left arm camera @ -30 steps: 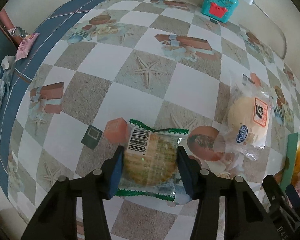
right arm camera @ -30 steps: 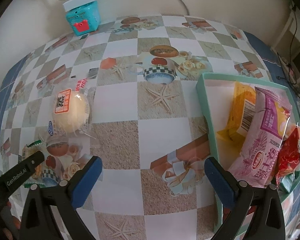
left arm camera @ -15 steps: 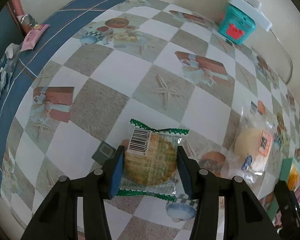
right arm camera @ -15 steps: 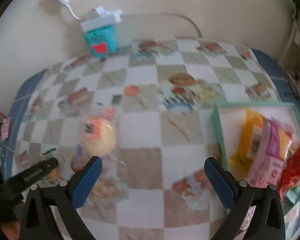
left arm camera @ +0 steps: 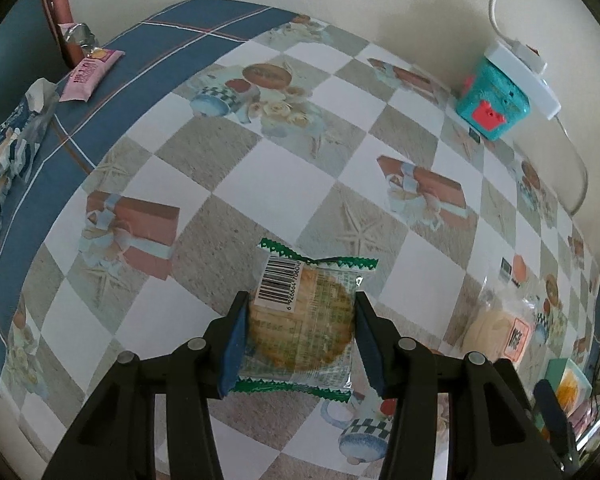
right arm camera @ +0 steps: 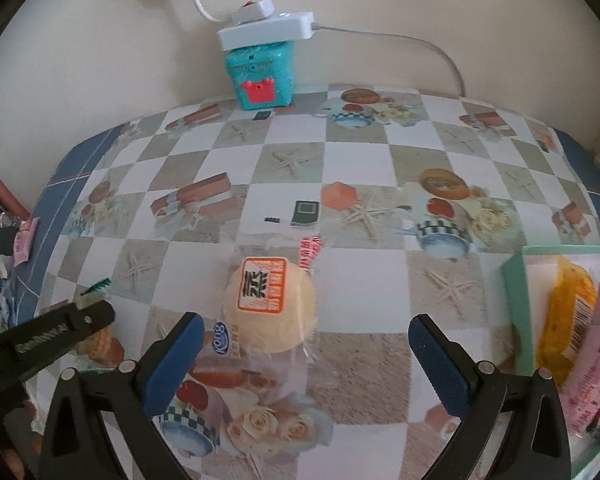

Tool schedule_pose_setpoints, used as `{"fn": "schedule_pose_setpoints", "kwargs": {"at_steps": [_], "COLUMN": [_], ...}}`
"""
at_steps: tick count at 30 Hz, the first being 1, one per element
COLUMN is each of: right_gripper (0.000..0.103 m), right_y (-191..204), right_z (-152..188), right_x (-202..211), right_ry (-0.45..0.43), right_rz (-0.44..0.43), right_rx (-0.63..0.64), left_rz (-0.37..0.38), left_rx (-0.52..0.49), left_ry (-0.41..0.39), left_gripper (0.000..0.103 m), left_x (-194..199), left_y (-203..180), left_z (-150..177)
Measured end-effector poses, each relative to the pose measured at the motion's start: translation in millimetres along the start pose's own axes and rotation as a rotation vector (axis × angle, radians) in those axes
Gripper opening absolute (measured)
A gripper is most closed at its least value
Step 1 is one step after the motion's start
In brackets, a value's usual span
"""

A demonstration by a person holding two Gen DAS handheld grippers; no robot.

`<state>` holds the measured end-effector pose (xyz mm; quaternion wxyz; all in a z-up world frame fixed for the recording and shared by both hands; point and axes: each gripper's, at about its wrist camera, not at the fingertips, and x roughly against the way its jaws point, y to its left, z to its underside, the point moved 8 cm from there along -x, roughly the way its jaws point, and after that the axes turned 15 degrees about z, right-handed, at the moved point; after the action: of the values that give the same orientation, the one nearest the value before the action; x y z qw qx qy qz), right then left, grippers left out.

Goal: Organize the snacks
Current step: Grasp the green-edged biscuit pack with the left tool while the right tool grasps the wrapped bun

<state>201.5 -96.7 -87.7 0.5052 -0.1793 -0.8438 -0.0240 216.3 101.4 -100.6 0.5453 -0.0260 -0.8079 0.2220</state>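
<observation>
Swung left since a second ago: right gripper [right arm camera: 302, 354], then over bare checks beside the tray, now above the bun [right arm camera: 269, 312]. Left gripper [left arm camera: 298, 334] carried with its cracker [left arm camera: 302, 326] toward the blue border, same grip throughout.

Largest first: table [left arm camera: 228, 152], covered in a checked cloth printed with starfish, cups and gift boxes, blue at the edges. Next, tray [right arm camera: 512, 280], mint-rimmed, at the right, with a yellow pack [right arm camera: 566, 316] and a pink pack [right arm camera: 598, 364] in it. Then teal box [right arm camera: 262, 76] by the wall, white power strip [right arm camera: 266, 30] on top.

Bun: pale, round, in clear wrap with an orange-and-white label, lying on the cloth between the wide-open right fingers, untouched. Cracker: round, golden, in clear wrap with green zigzag ends and a barcode, pinched between the left blue pads, clear of the cloth.

Only in the left view: small pink packet [left arm camera: 90, 76] and crumpled wrappers on the blue border. Only in the right view: tray contents plainly seen.
</observation>
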Motion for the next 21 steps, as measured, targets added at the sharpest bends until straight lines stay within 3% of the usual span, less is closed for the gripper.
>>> {"fn": "schedule_pose_setpoints", "kwargs": {"at_steps": [12,21], "right_gripper": [0.102,0.085], "right_y": [15.0,21.0], "right_z": [-2.3,-2.6], "right_x": [-16.5,-17.1], "right_ry": [-0.008,-0.02], "right_rz": [0.002,0.008], "right_rx": [0.017,0.042], "left_rz": [0.0,-0.008], "left_rx": [0.028,0.021], "left_ry": [-0.015,-0.015], "left_gripper": [0.052,0.052], "left_x": [-1.9,-1.5], "left_y": [2.6,1.2], "left_z": [-5.8,-7.2]}}
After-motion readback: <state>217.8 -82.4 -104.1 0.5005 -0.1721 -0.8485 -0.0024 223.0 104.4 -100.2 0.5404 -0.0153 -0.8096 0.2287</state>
